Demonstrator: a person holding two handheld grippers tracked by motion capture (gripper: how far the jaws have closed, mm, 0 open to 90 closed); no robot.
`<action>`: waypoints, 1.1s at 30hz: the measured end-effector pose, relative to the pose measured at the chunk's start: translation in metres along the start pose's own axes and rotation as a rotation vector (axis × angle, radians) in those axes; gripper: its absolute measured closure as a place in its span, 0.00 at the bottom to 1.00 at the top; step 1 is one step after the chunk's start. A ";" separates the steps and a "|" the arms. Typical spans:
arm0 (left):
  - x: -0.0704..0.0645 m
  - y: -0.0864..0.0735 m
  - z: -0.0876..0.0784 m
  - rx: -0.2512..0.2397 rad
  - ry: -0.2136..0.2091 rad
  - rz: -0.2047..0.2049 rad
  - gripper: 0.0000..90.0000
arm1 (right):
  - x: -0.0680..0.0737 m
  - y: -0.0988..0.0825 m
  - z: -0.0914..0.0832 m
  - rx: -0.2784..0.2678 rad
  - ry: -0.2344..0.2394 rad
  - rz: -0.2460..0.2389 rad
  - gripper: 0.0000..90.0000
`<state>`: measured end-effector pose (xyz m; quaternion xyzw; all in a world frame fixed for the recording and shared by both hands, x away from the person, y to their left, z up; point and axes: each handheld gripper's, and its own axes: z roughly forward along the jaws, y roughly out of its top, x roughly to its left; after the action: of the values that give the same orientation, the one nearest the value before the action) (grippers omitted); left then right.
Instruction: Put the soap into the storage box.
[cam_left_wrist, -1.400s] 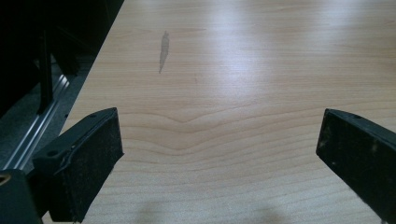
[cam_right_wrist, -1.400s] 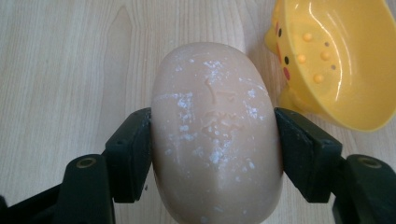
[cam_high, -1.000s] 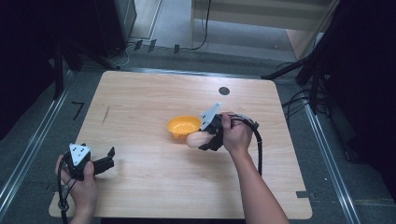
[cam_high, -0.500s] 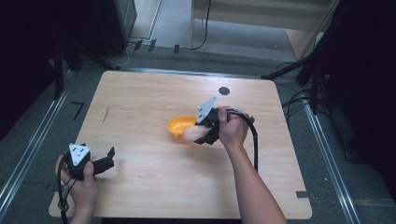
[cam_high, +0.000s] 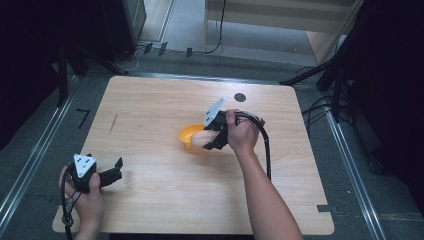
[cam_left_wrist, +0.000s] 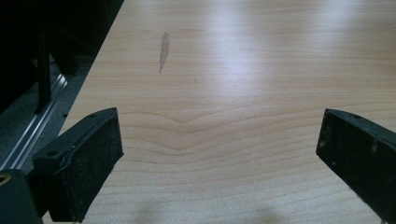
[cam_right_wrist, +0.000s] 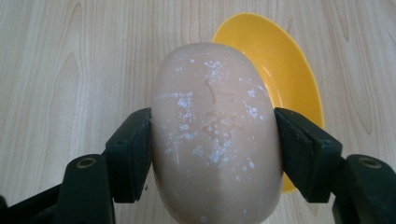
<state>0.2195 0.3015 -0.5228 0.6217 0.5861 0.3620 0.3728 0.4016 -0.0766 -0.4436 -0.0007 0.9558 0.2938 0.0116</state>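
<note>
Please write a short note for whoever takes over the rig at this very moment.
Right tongs: shut on the pale beige oval soap bar, held above the wooden table next to the small orange plastic dish.
Left tongs: open, nothing between them, low at the table's near left corner.
Done: soap picked up and brought to the dish.
Left: the soap is not in the dish yet; probably set it in and release.
</note>
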 end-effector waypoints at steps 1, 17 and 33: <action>0.000 0.000 0.000 0.000 0.000 0.000 0.01 | -0.002 0.001 0.001 0.002 0.001 -0.002 0.37; 0.000 0.000 0.000 -0.006 -0.003 -0.011 0.01 | -0.021 0.012 0.014 0.005 0.008 0.011 0.37; 0.001 0.000 0.000 -0.003 -0.006 -0.013 0.01 | -0.034 0.014 0.025 0.032 0.008 0.012 0.37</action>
<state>0.2191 0.3025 -0.5227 0.6183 0.5887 0.3584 0.3777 0.4361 -0.0514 -0.4557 0.0042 0.9605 0.2783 0.0061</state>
